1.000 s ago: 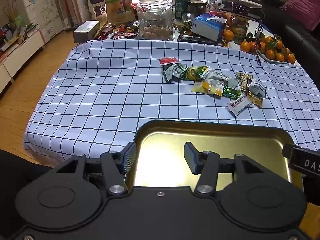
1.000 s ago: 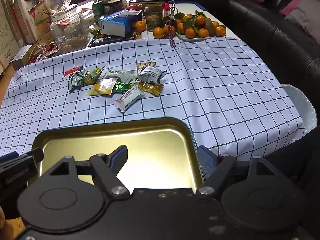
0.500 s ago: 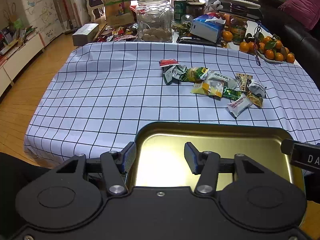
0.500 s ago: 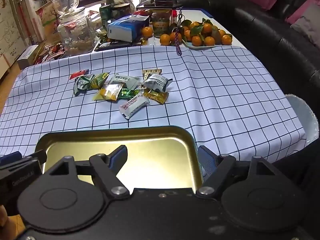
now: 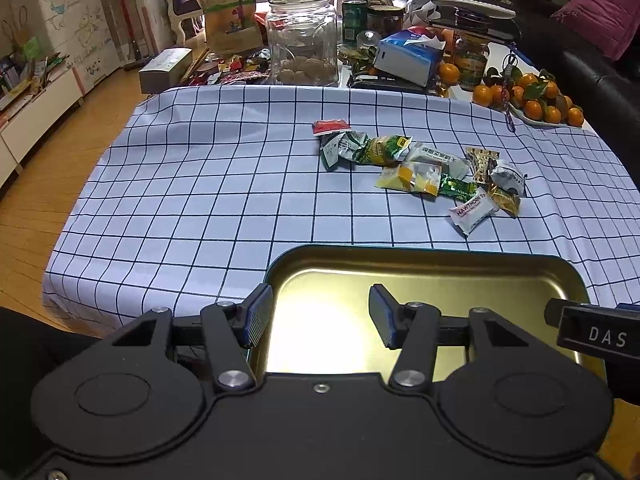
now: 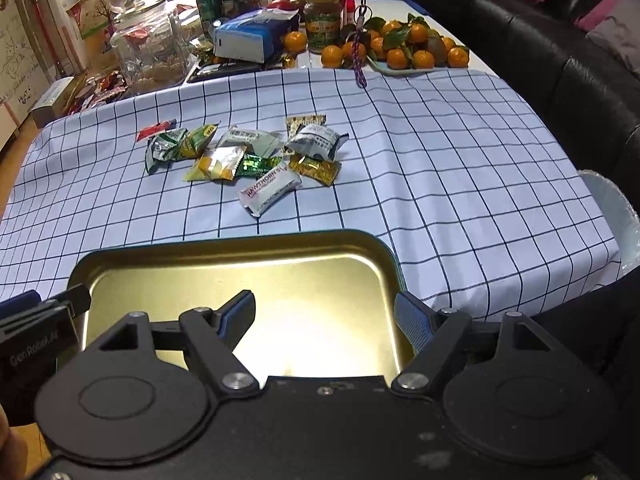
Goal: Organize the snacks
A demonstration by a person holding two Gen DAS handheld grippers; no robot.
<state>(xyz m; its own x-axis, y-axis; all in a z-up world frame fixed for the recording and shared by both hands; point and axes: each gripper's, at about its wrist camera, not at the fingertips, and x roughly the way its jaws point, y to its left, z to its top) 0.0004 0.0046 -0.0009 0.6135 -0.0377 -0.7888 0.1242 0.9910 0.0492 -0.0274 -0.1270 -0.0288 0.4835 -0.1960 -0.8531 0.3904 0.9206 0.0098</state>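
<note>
Both grippers open and empty over the gold tray (image 6: pixel 352 248); white hawthorn packet (image 6: pixel 269 191) lies ahead of right gripper (image 6: pixel 325 320), long axis diagonal, far right of left gripper (image 5: pixel 320 316).

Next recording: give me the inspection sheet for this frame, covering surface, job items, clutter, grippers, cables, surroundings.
Surface: checked tablecloth, wrinkled at the left, hanging over the near edge.
Job's things: gold tray at the near edge, nothing in it; snack packets in a loose pile mid-cloth, white hawthorn packet nearest the tray.
Clutter: beyond the cloth, glass jar, tissue pack, plate of oranges, cans.
Grippers: left gripper and right gripper both open, over the tray, holding nothing.
Cables: nothing seen; a braided cord dangles near the oranges.
Surroundings: dark sofa on the right, wood floor on the left.
</note>
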